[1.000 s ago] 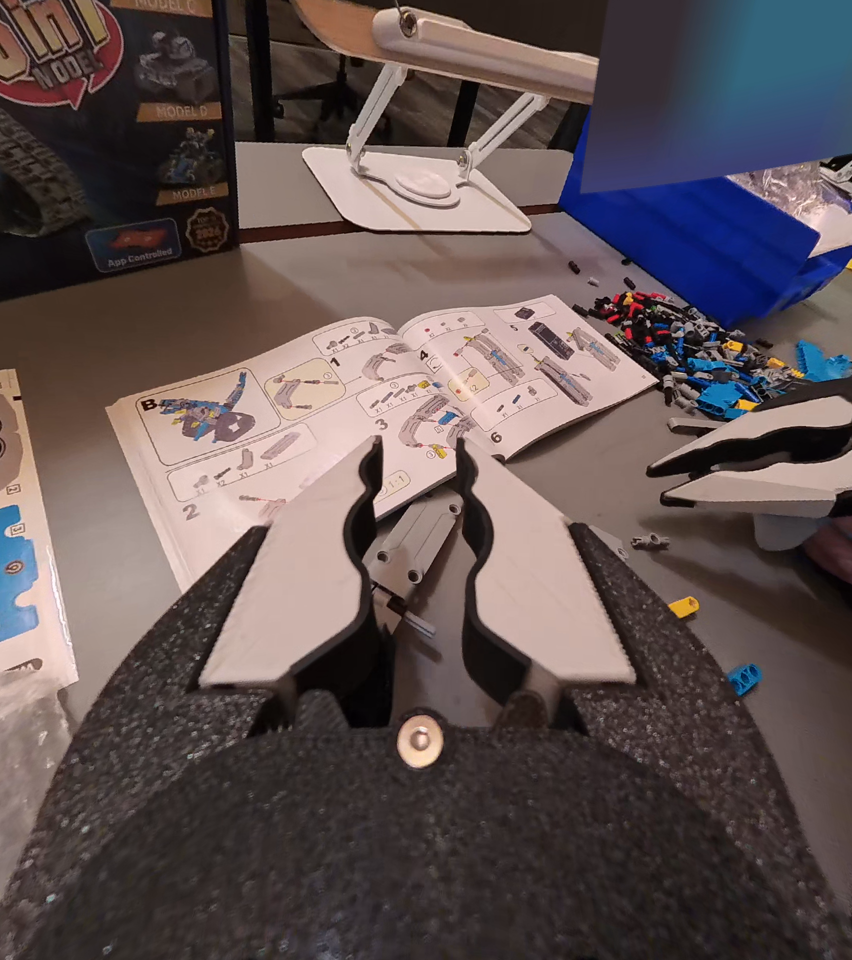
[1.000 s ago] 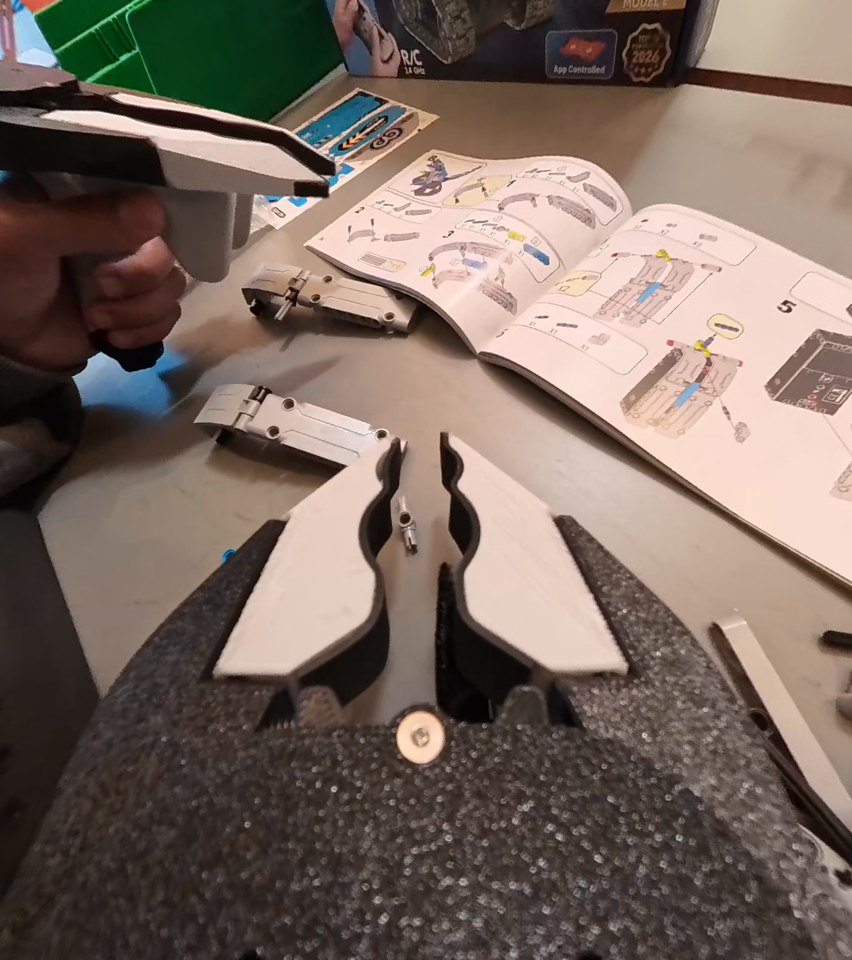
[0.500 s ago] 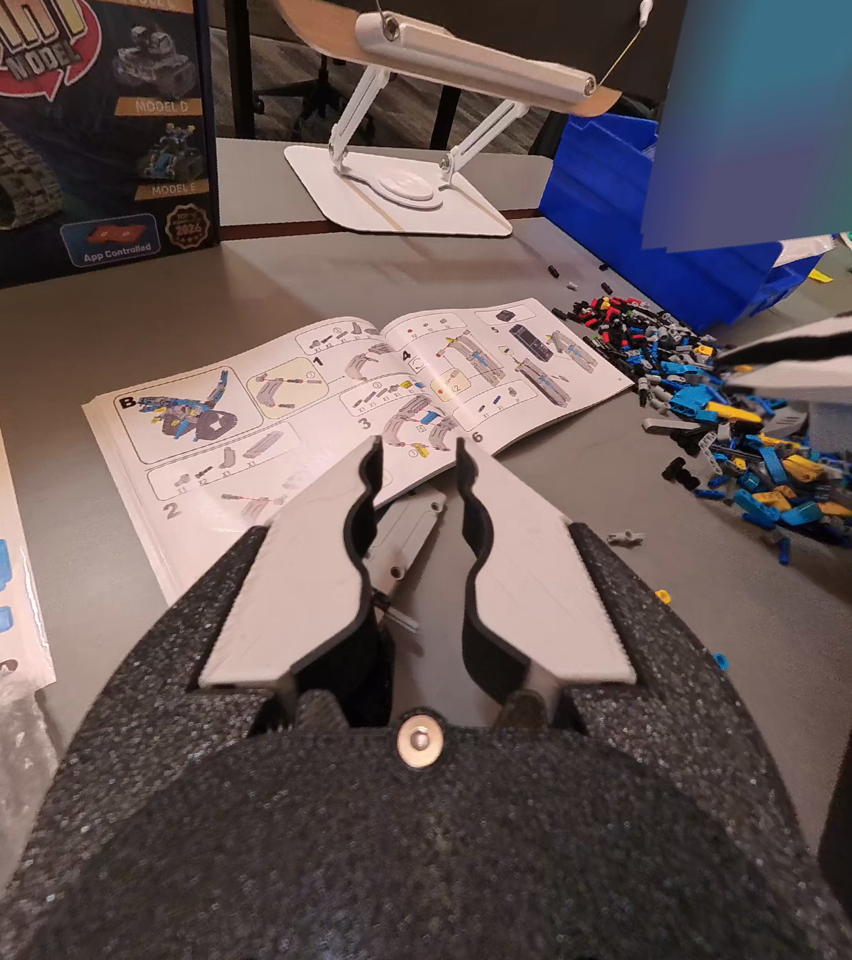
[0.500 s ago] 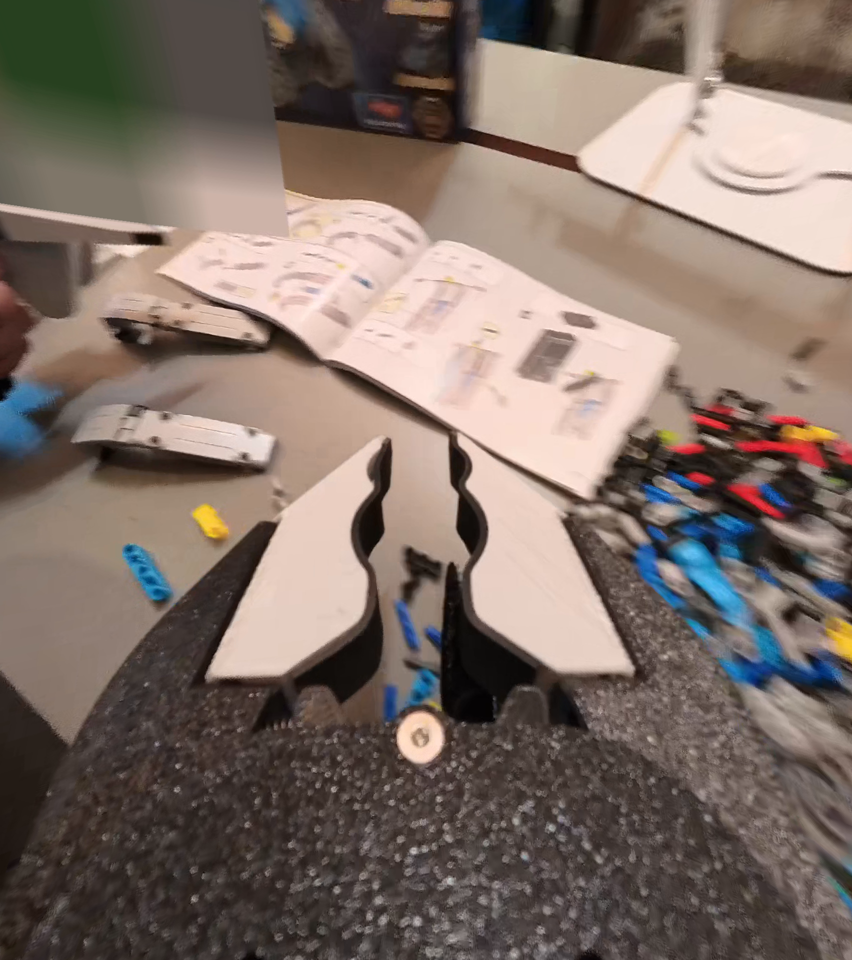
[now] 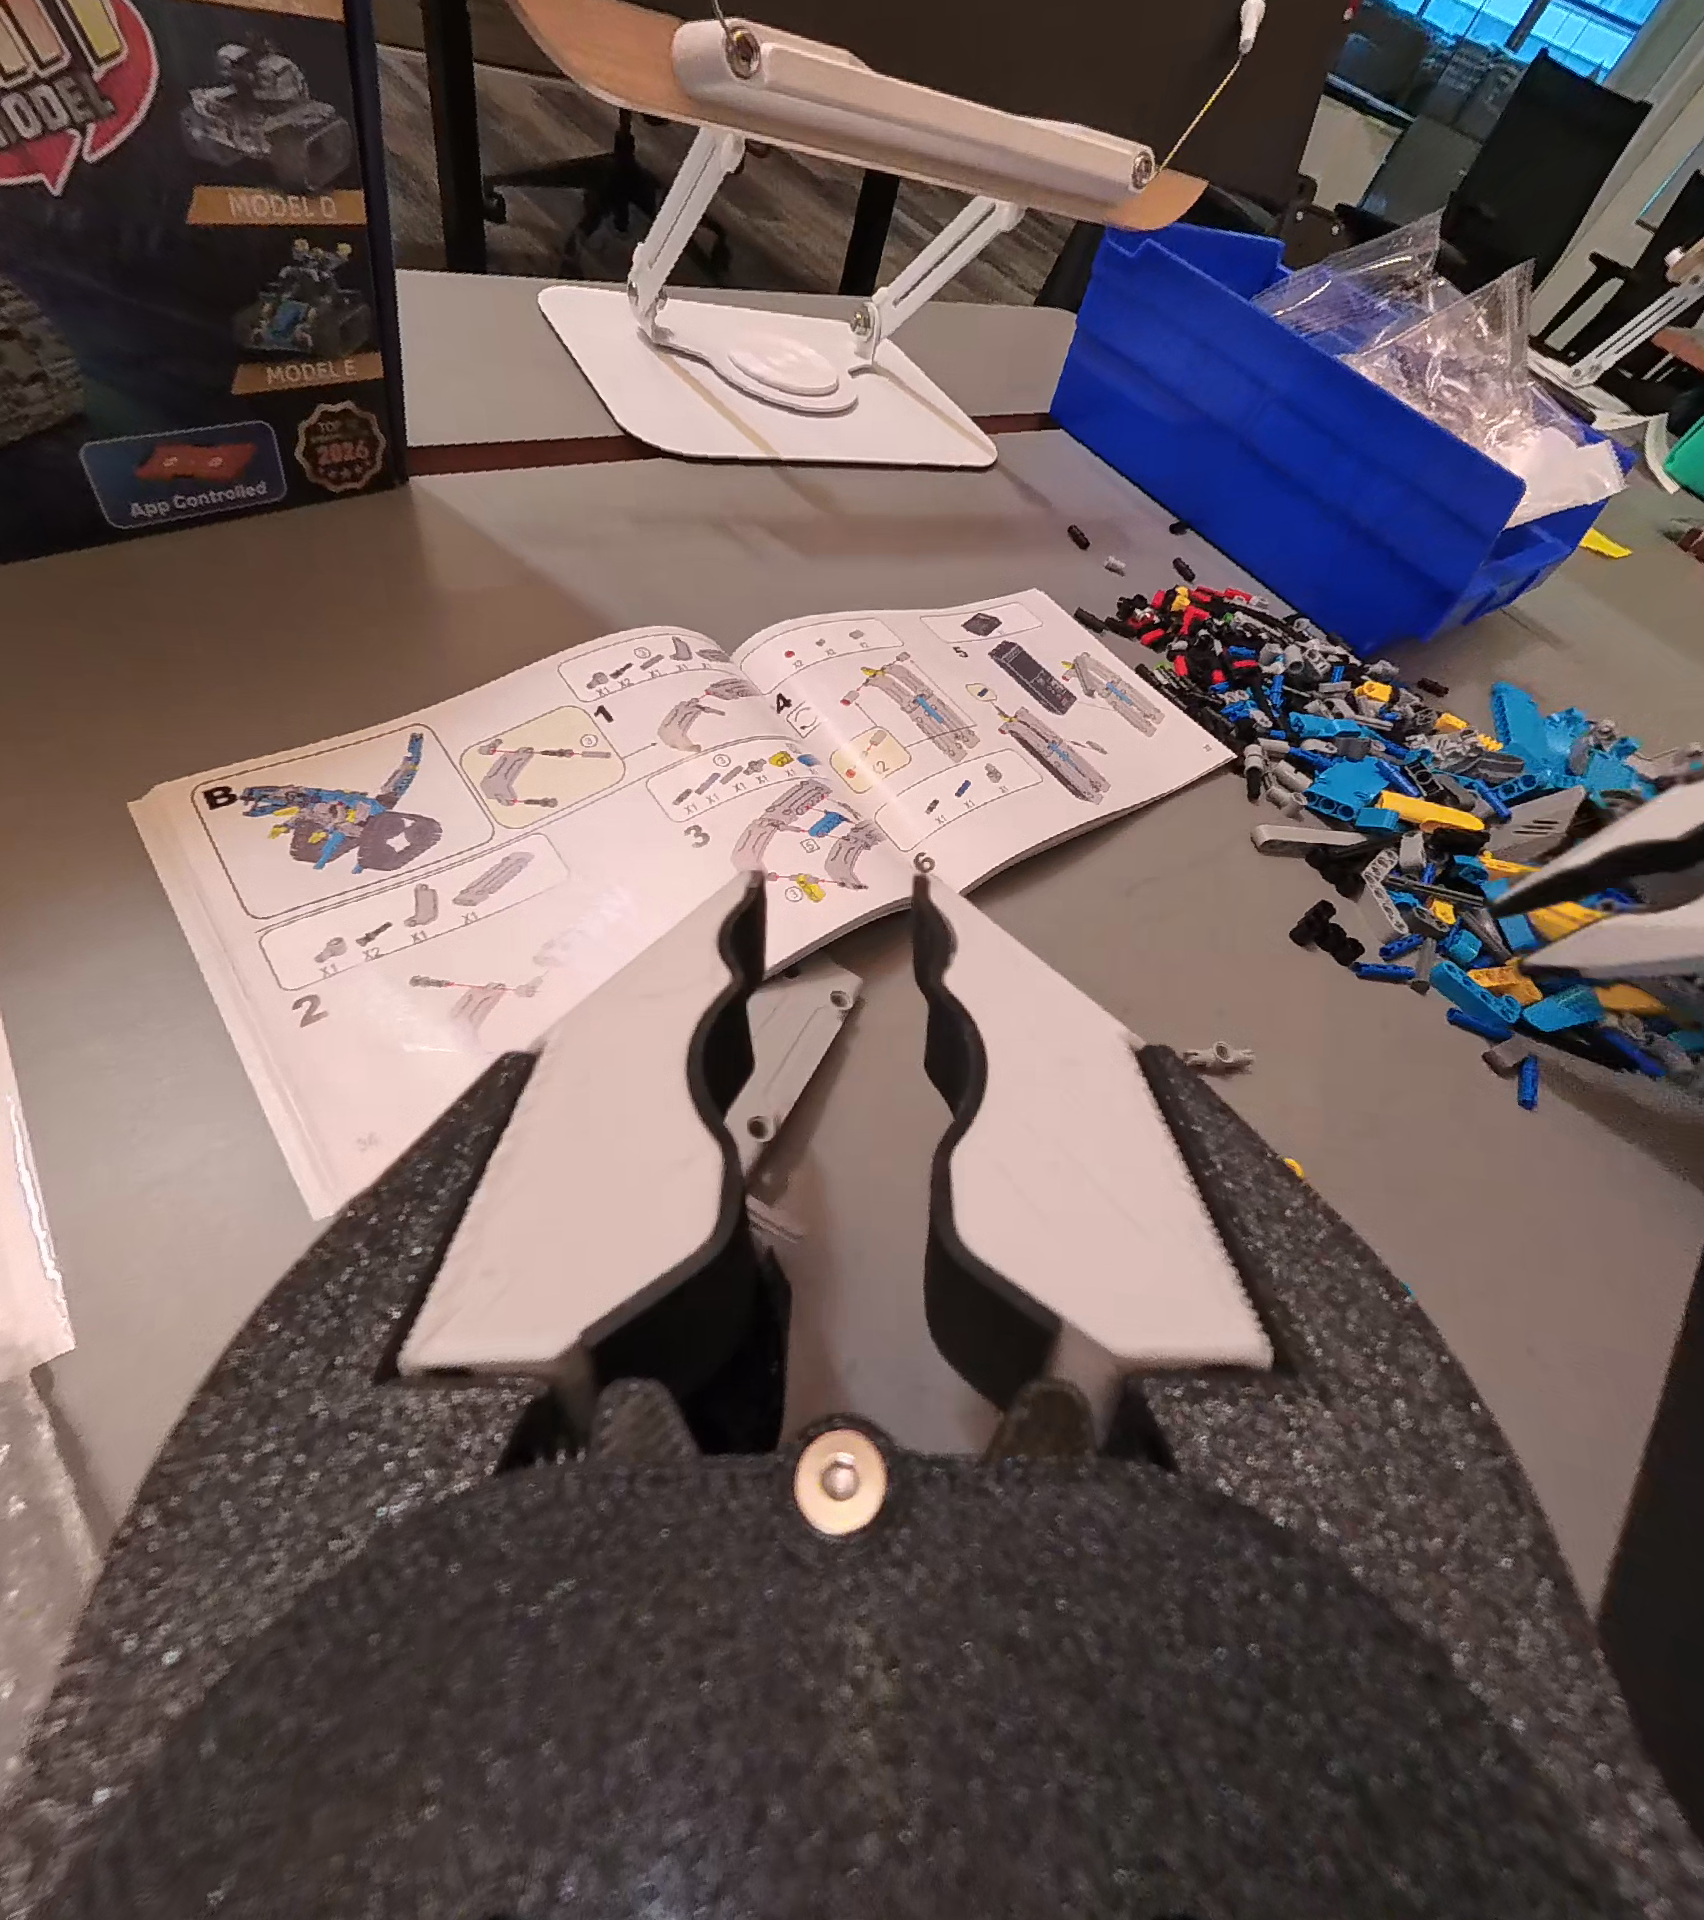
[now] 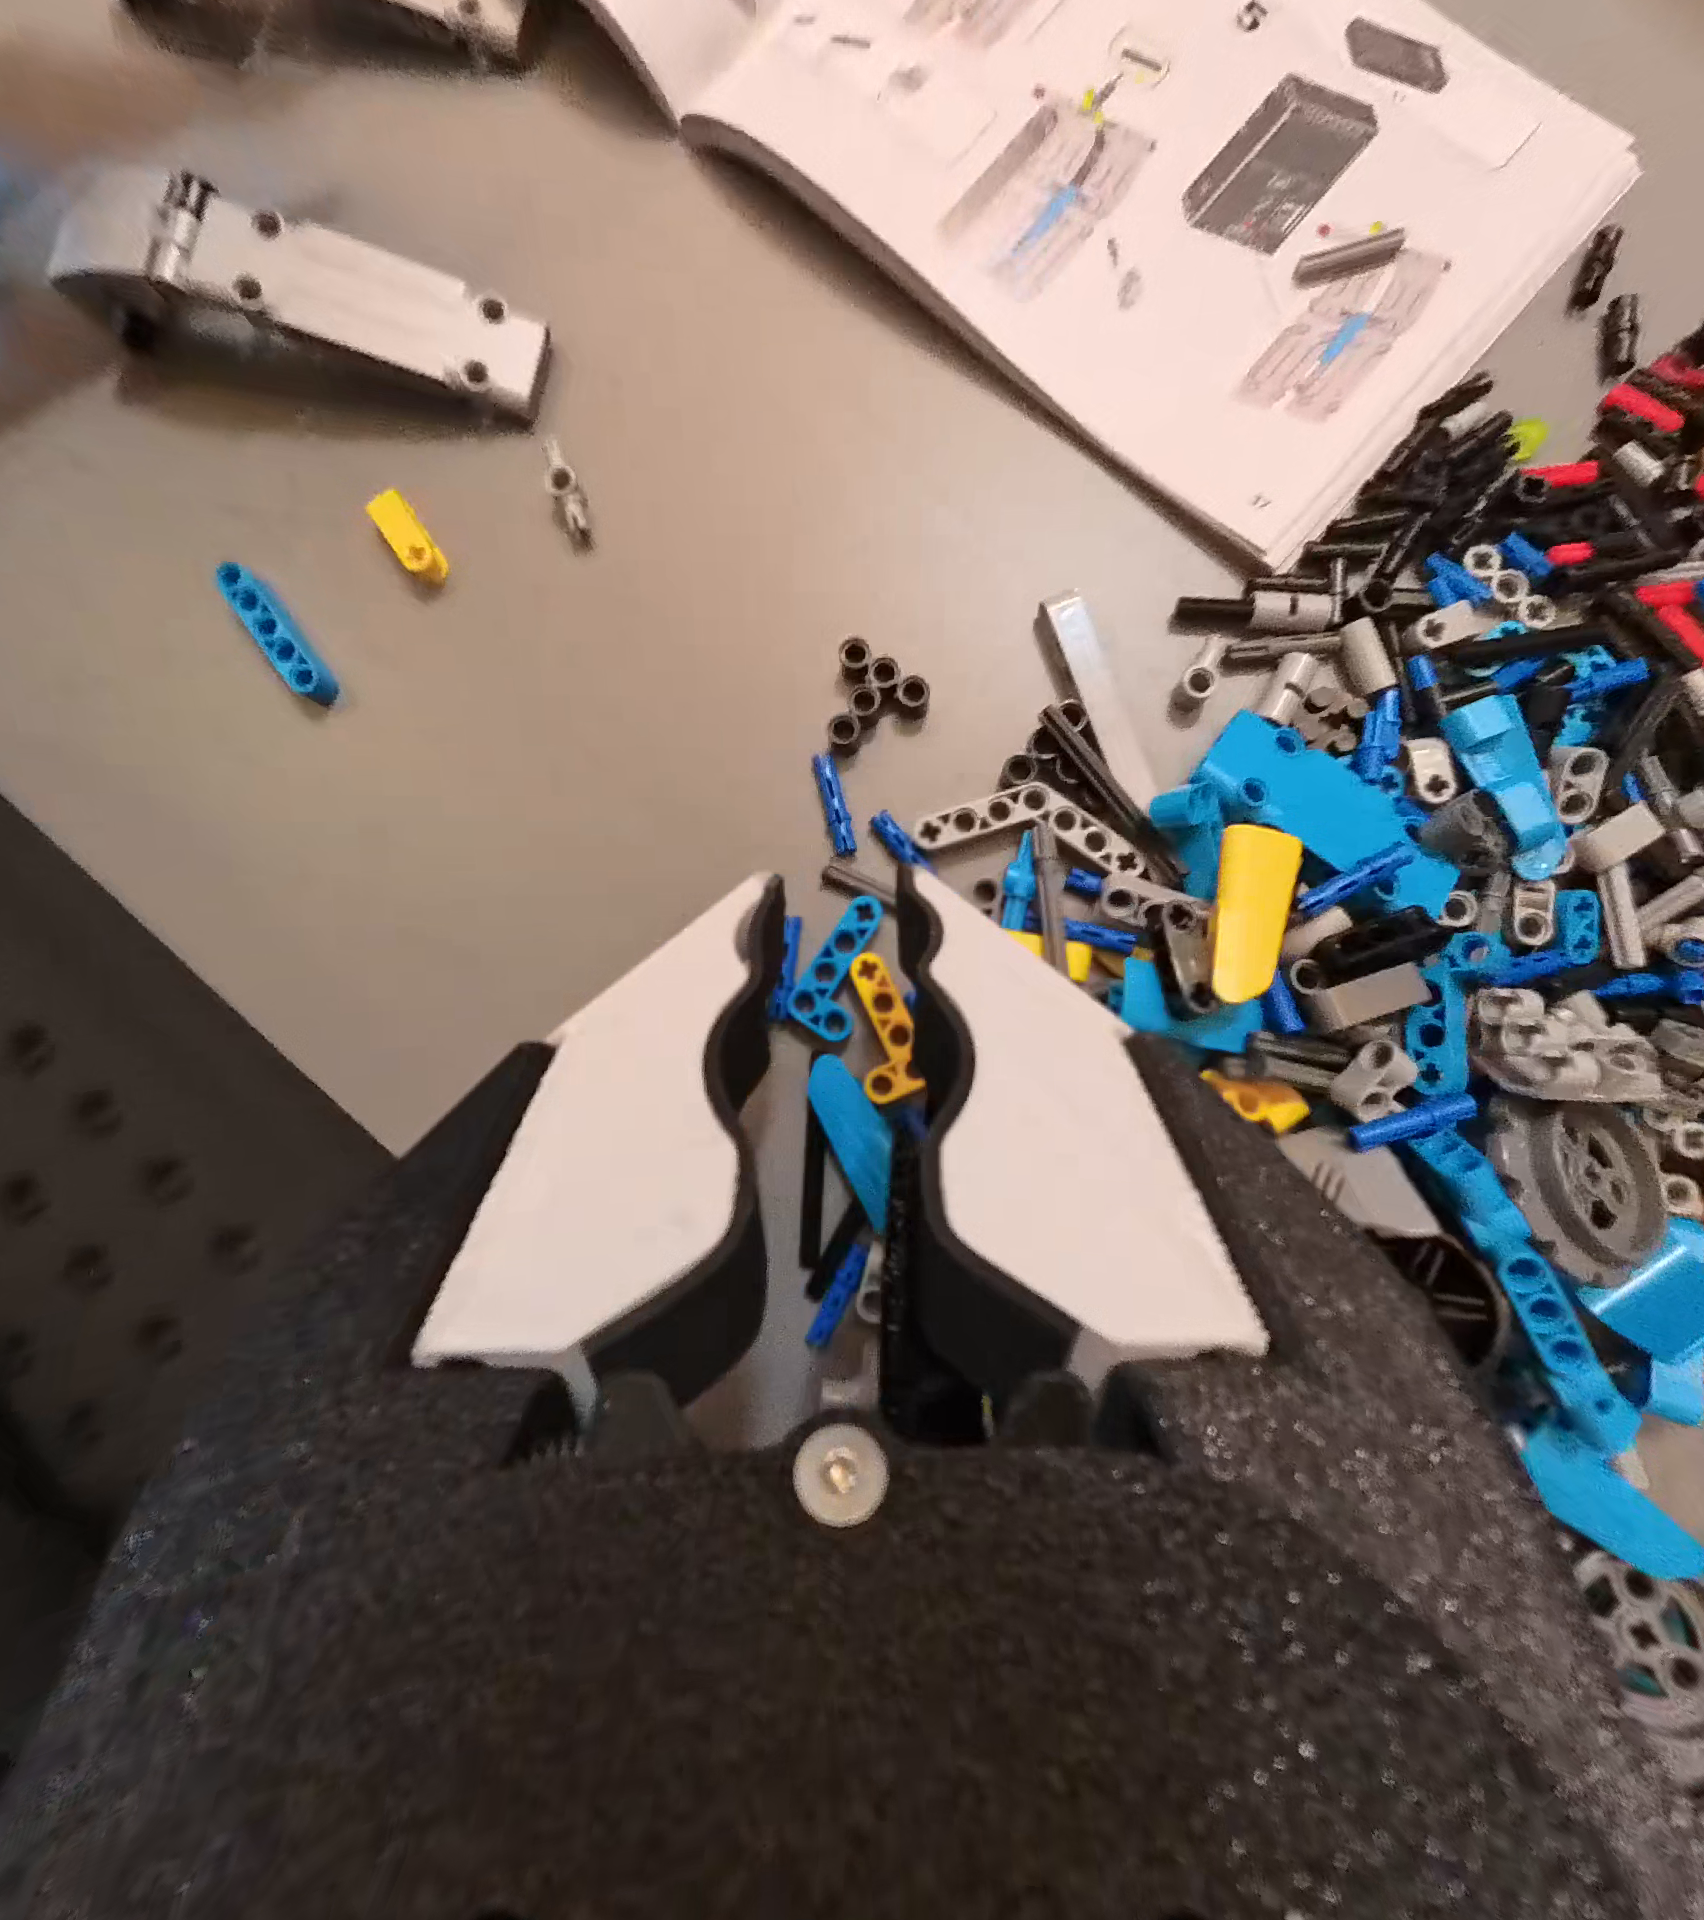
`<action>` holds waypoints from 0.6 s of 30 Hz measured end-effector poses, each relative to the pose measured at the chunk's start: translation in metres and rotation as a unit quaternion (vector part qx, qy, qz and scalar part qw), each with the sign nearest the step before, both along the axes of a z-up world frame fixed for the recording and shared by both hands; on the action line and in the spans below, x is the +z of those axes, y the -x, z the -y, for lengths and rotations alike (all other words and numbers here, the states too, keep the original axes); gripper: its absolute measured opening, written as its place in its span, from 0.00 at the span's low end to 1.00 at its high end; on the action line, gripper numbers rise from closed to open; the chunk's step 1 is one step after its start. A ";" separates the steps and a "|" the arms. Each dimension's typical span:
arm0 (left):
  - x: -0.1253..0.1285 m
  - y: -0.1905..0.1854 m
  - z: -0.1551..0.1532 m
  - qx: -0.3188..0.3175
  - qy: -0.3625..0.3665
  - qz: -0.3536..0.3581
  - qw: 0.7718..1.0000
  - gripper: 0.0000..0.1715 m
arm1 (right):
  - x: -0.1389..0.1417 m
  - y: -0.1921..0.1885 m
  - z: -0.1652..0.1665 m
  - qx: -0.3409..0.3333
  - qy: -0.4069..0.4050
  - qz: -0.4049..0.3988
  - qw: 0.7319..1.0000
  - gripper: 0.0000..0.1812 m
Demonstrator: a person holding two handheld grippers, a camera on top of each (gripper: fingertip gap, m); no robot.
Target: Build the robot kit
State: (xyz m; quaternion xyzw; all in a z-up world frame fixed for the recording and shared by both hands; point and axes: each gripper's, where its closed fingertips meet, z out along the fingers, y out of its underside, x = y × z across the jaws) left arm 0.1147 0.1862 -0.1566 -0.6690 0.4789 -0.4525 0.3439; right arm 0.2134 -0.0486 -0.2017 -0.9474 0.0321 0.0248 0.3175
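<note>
- While its jaws stand parted, the left gripper (image 5: pixel 835 883) hovers over a grey panel piece (image 5: pixel 794 1049) just below the instruction booklet (image 5: pixel 557 831).
- Right gripper (image 6: pixel 840 883), jaws parted and empty, hangs over the brick pile (image 6: pixel 1450 883) right of that booklet.

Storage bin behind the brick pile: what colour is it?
Blue; the storage bin shows best in the left wrist view.

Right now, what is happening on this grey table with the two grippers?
A person holds a two-finger gripper in each hand. The left gripper is open above a long grey plastic brick assembly at the edge of the open white instruction booklet. The right gripper is open over the near edge of the heap of blue, yellow, grey and black building pieces. Neither grips anything.
</note>
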 end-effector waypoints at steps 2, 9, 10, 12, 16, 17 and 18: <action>0.000 0.000 0.002 -0.002 0.003 0.001 1.000 0.16 | -0.003 -0.001 0.002 -0.008 0.004 0.012 1.000 0.11; 0.000 -0.001 0.005 -0.005 -0.005 -0.002 1.000 0.16 | -0.009 -0.015 0.011 -0.033 0.019 0.035 0.999 0.09; 0.000 0.000 0.004 -0.004 -0.007 -0.002 1.000 0.16 | -0.010 -0.016 0.013 -0.033 0.024 0.035 0.999 0.09; 0.000 0.000 0.003 -0.002 -0.007 -0.003 1.000 0.16 | -0.011 -0.012 0.016 -0.025 0.027 0.021 0.999 0.12; -0.001 0.000 0.003 -0.002 -0.007 -0.004 1.000 0.16 | -0.010 0.001 0.024 0.010 0.035 0.010 0.999 0.12; -0.001 0.000 0.003 -0.002 -0.008 -0.005 1.000 0.16 | -0.010 0.007 0.025 0.022 0.036 0.001 0.999 0.12; -0.002 -0.001 0.004 -0.003 -0.008 -0.006 1.000 0.16 | -0.010 0.013 0.027 0.033 0.037 -0.007 0.999 0.12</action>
